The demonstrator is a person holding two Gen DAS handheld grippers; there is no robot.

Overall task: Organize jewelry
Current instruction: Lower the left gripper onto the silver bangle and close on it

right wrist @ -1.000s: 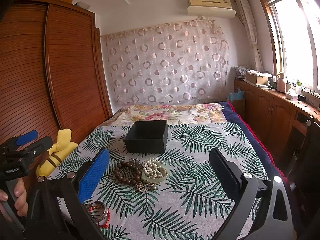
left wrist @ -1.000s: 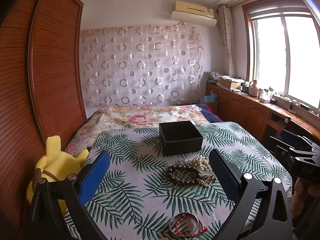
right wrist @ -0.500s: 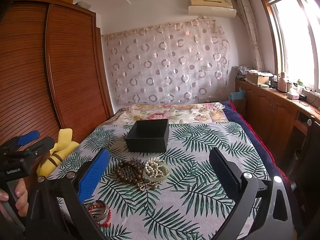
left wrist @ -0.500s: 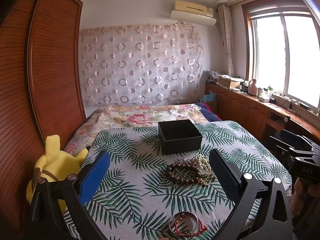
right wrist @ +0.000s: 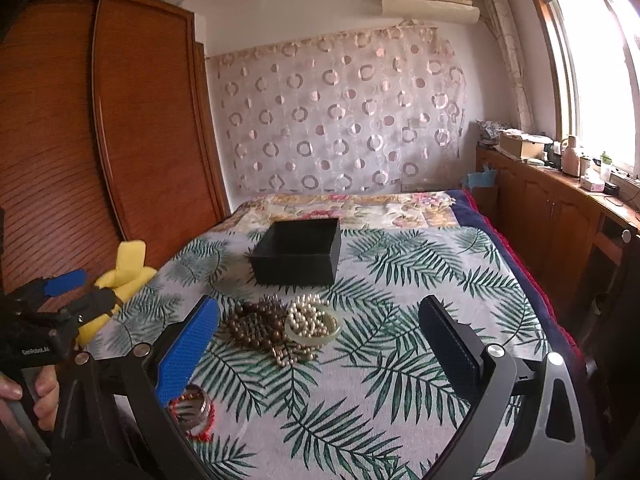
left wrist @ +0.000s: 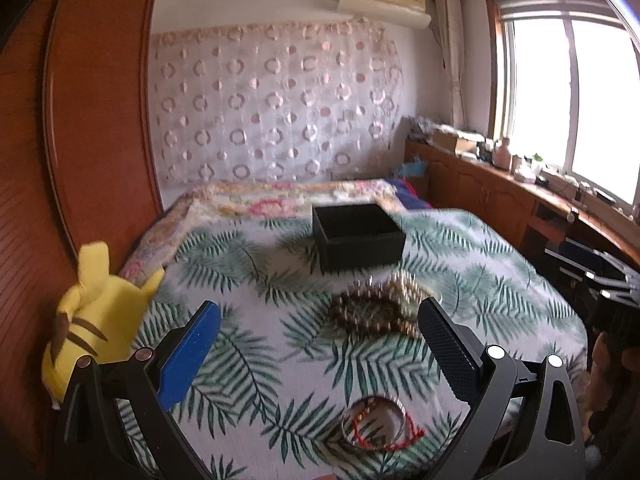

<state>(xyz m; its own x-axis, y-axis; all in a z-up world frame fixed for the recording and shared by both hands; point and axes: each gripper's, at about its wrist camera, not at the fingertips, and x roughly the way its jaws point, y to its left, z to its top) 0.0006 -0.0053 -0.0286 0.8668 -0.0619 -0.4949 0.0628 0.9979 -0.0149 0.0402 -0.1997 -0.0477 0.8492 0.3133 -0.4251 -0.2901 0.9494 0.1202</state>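
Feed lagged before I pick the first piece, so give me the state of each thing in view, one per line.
black box: open, no lid, upright on the bedspread; inside not visible.
bead pile: heaped together in front of the box, untouched.
pale bangle: flat, pearls resting in it.
red cord bracelets: lying flat near the left gripper.
left gripper: open, holding nothing.
right gripper: open, holding nothing.
yellow plush toy: propped at the bed's edge.

Beyond the right gripper [right wrist: 318,334]: matt black box [right wrist: 298,252]; glossy pearl strand [right wrist: 308,316]; smooth pale-green bangle [right wrist: 314,334]; polished brown wooden beads [right wrist: 250,322]. Matt leaf-print cloth [right wrist: 400,360] beneath. Textured blue pad [right wrist: 186,350] on its finger. Varnished wood wardrobe [right wrist: 140,120] to its left.
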